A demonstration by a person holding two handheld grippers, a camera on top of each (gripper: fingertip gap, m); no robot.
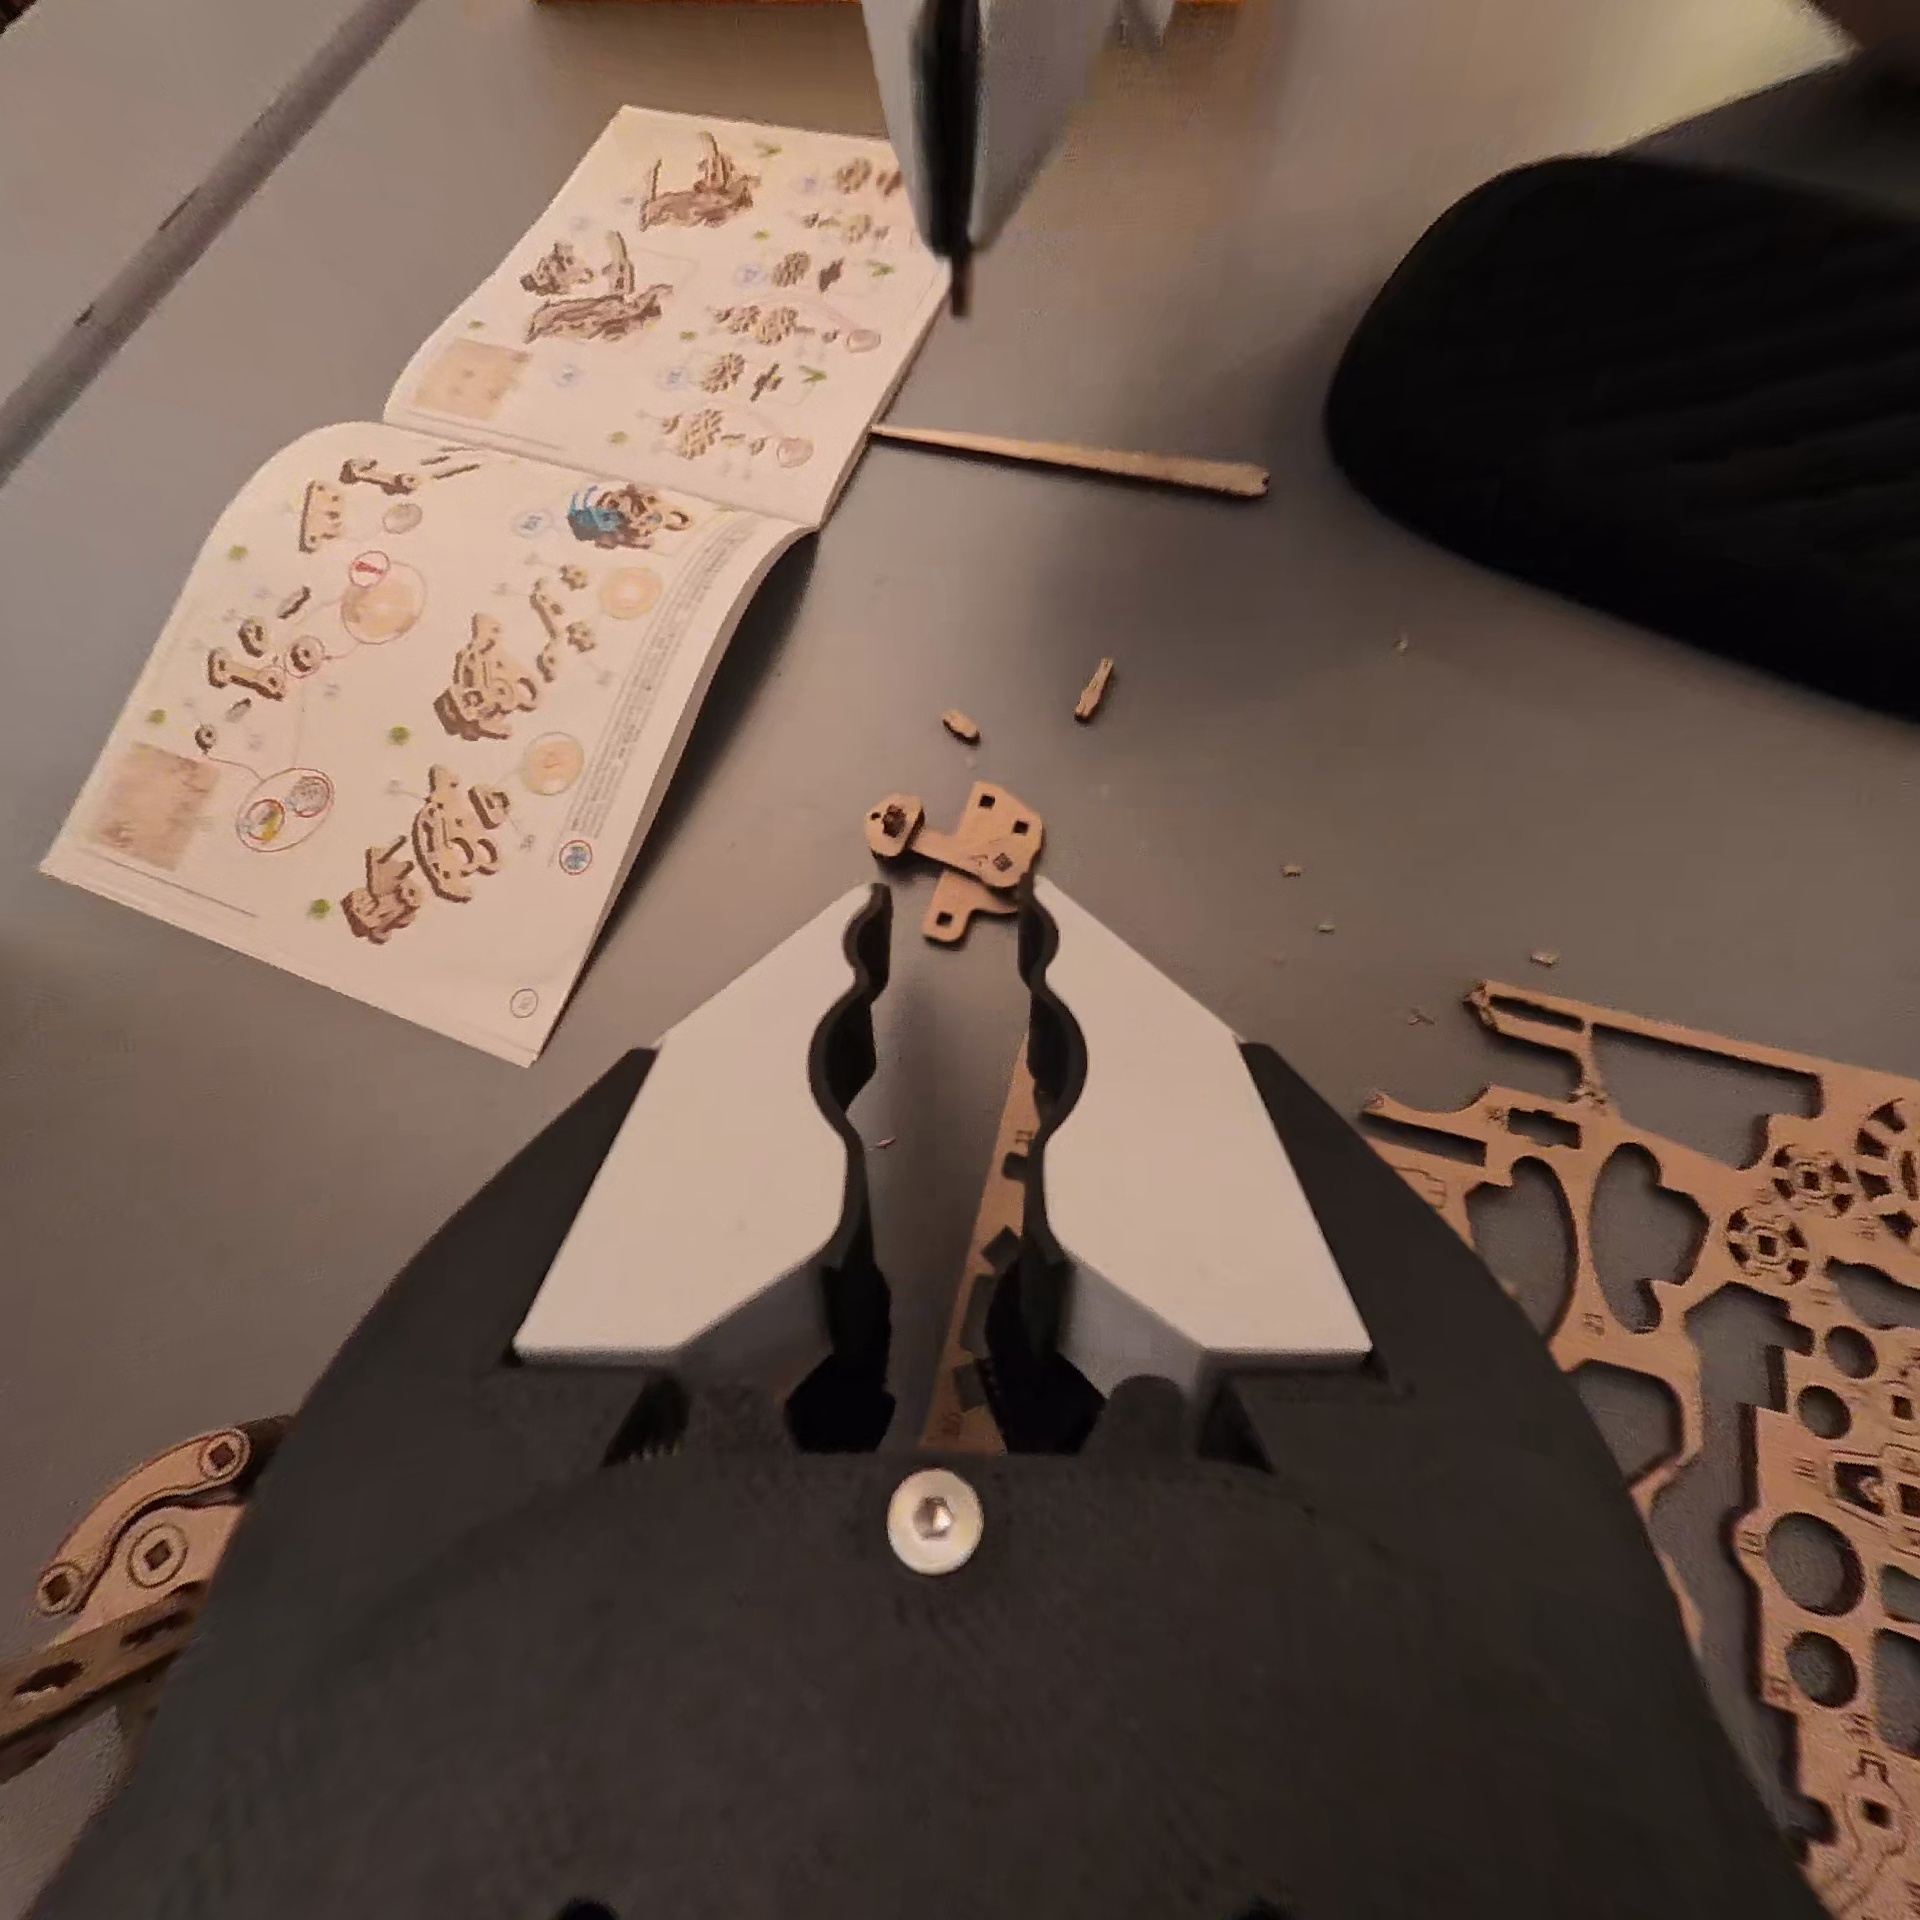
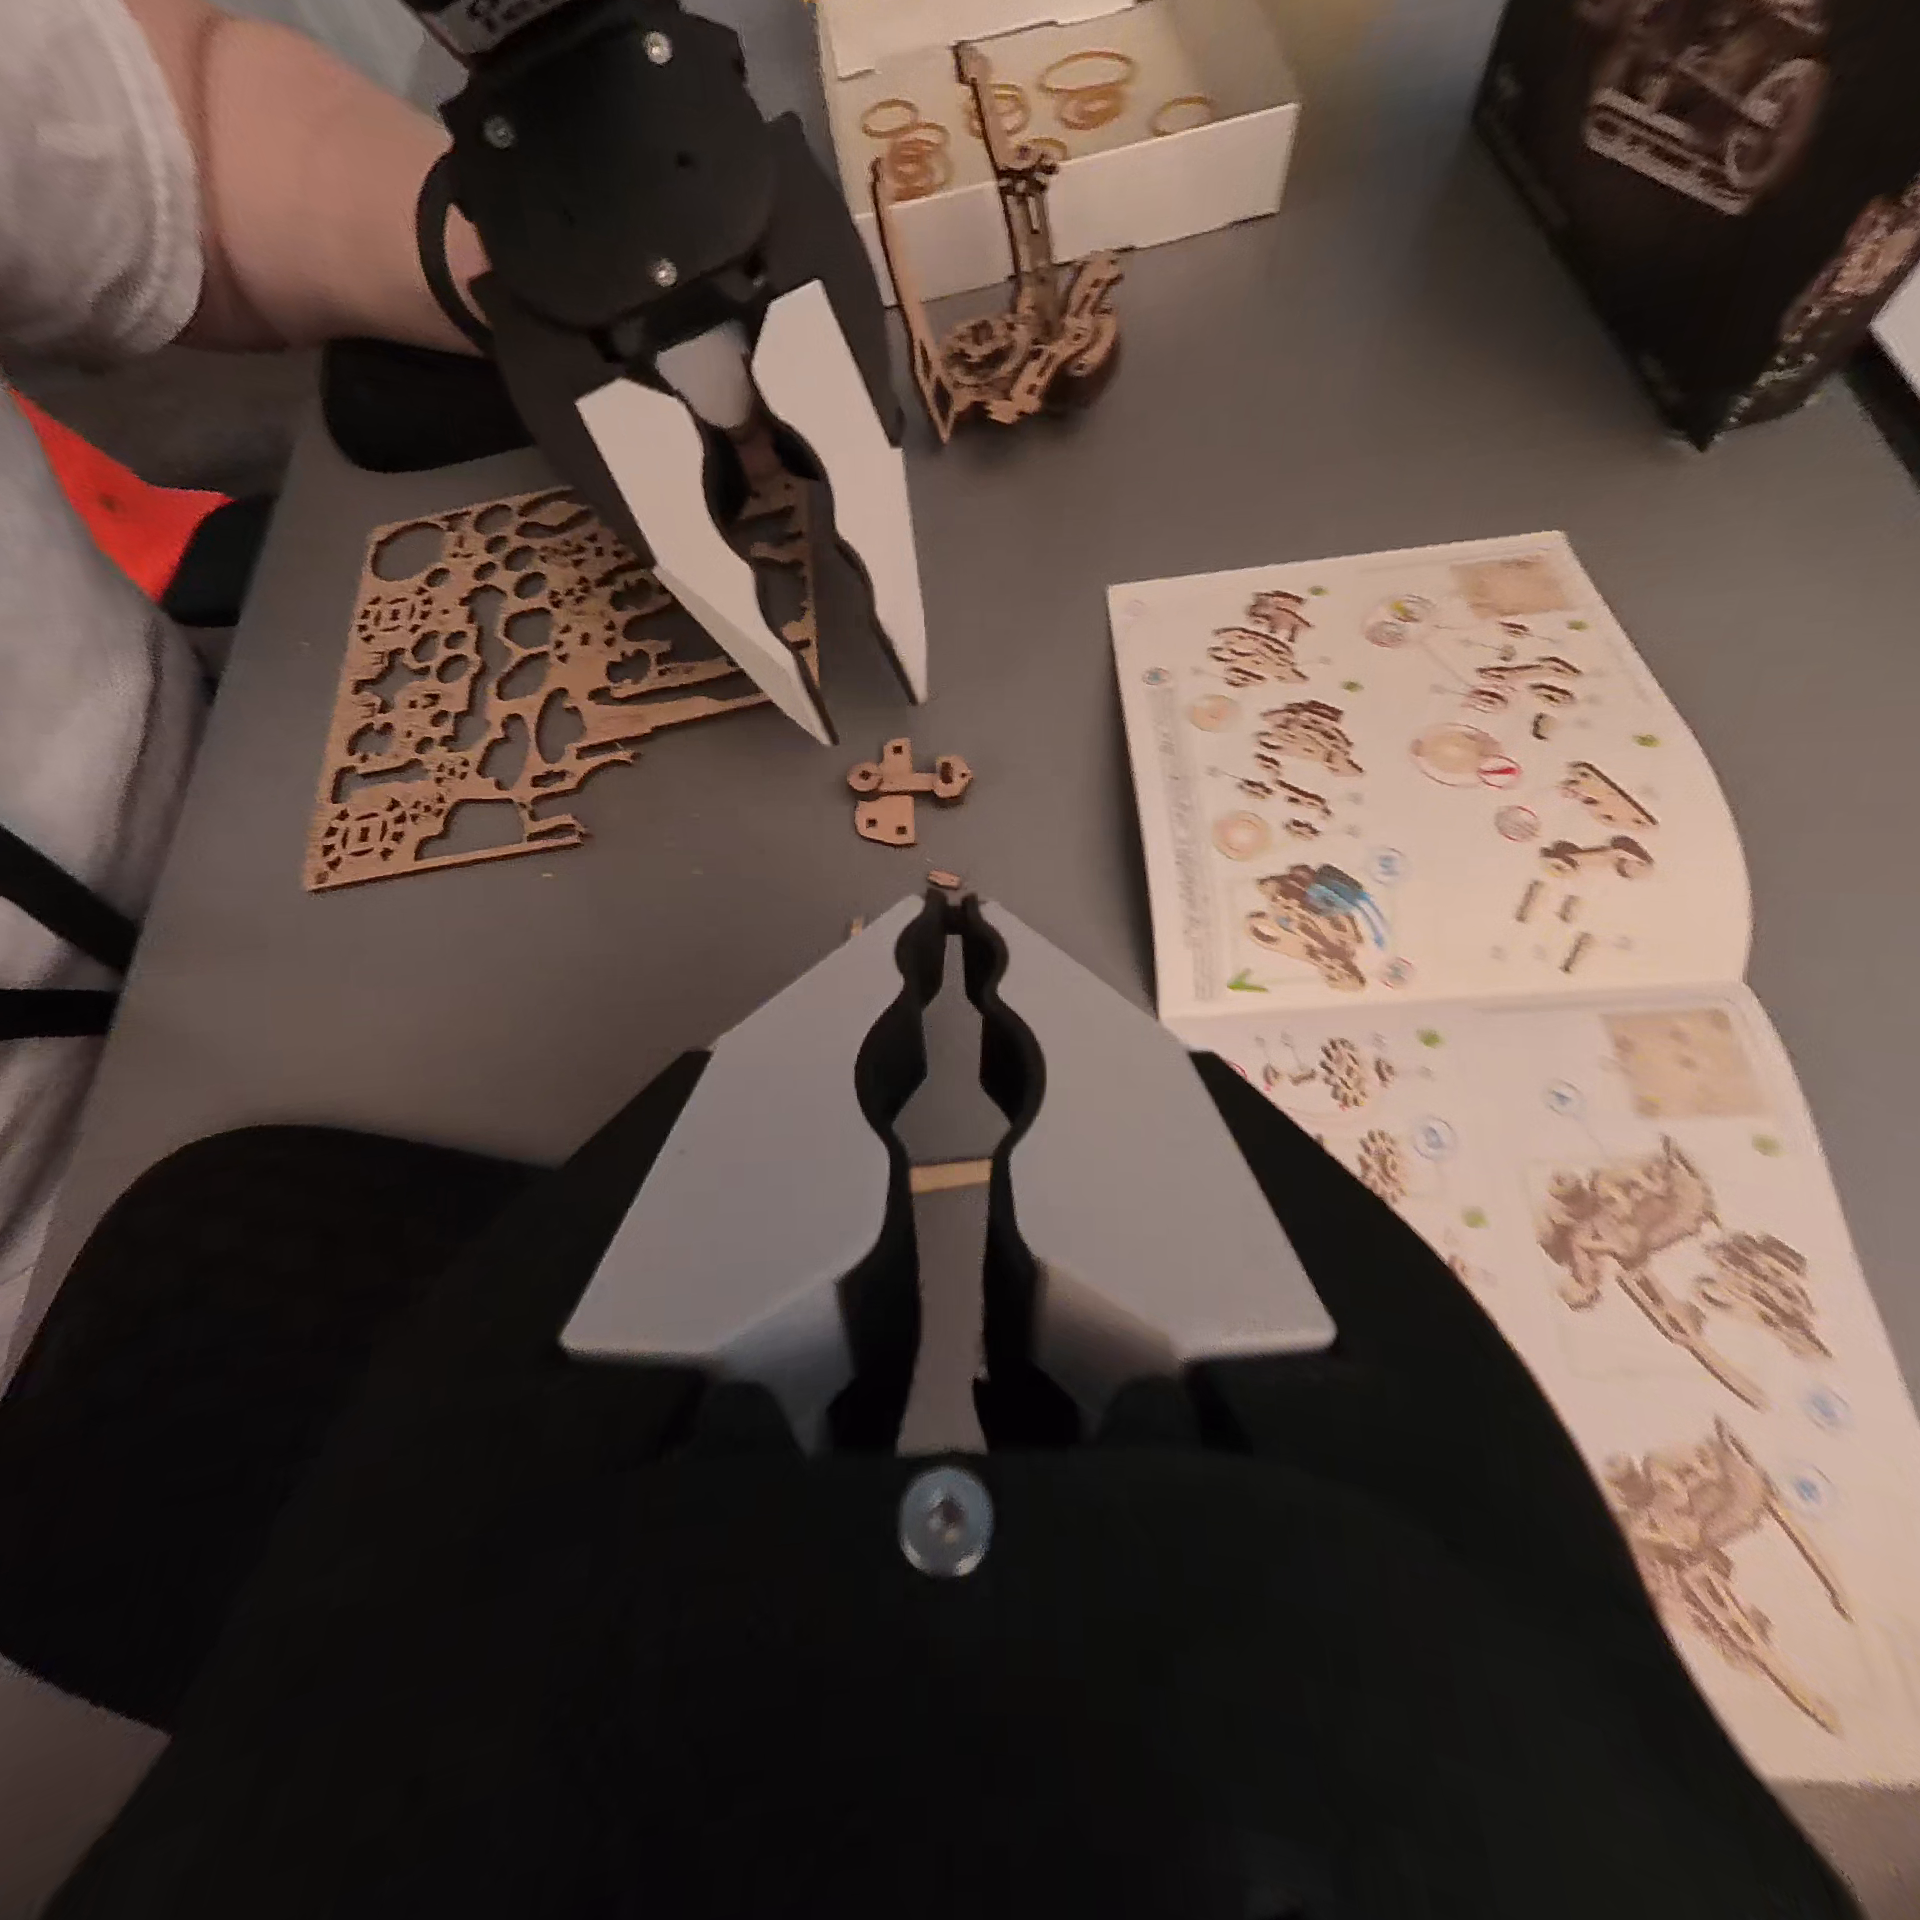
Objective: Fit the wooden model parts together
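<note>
A small flat wooden part with a round end and square holes lies on the grey table. My left gripper is open and empty, its tips just short of the part. In the right wrist view the same part lies between the two grippers, with the left gripper angled down behind it. My right gripper is shut with nothing visible between its tips, a short way from the part. It shows in the left wrist view as a closed pair of fingers pointing down at the far side.
An open instruction booklet lies beside the part. A punched-out wooden sheet, a thin wooden stick, wood scraps, a black cushion, a part-built model, a white box and a person's arm surround it. Left tips to right tips: about 10 cm.
</note>
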